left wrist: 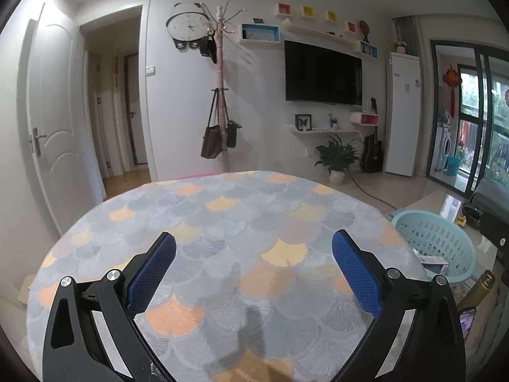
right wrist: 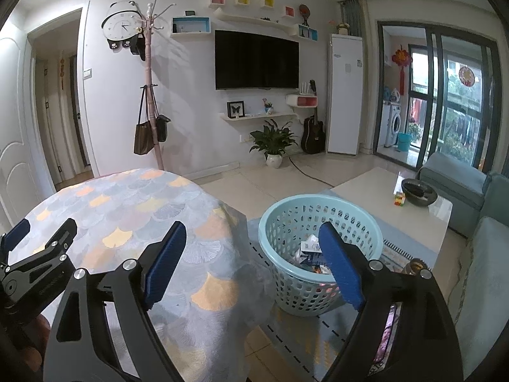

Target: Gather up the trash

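Scale-patterned tablecloth (left wrist: 222, 229) spans beneath left gripper (left wrist: 254, 248), jaws wide, empty. Right gripper (right wrist: 253, 238), wide, empty; basket (right wrist: 280, 219) beyond its right jaw.

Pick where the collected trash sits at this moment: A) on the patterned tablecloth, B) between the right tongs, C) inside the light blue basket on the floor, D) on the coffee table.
C: the basket holds wrappers and packets, and both tongs are open and hold nothing.

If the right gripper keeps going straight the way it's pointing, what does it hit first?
Most likely the near rim of the light blue basket, which stands on the floor beside the table. The right gripper has its jaws open and empty, and their line runs between the table's edge and the basket. Depth is uncertain.
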`<state>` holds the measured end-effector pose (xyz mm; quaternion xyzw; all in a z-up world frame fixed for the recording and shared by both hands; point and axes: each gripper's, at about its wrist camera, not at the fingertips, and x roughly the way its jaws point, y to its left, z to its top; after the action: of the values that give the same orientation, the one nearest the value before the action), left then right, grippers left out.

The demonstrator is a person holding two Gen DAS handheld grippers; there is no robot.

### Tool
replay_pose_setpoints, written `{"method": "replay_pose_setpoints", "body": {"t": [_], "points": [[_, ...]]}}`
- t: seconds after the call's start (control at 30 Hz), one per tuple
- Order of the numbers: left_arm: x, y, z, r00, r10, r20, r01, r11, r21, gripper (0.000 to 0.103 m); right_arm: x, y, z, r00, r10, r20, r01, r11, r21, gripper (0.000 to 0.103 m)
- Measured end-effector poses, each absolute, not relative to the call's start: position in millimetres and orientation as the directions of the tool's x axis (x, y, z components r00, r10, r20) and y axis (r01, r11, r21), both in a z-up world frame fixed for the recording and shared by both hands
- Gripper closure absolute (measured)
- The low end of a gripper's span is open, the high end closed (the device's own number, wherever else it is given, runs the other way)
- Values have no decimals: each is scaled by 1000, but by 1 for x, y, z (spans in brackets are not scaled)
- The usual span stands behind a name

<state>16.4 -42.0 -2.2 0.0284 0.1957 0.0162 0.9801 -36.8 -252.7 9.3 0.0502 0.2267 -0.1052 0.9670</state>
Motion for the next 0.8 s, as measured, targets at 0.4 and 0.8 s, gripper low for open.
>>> {"method": "replay_pose_setpoints", "body": {"t": [0.4, 0.8], "points": [[-35, -52, 27, 944, 28, -328, 13, 992, 122, 8, -56, -261, 23, 882, -201, -426, 257, 964, 75, 22], [-61, -52, 30, 951, 49, -307, -10, 992, 128, 8, -79, -255, 30, 888, -180, -424, 247, 963, 108, 22]]}}
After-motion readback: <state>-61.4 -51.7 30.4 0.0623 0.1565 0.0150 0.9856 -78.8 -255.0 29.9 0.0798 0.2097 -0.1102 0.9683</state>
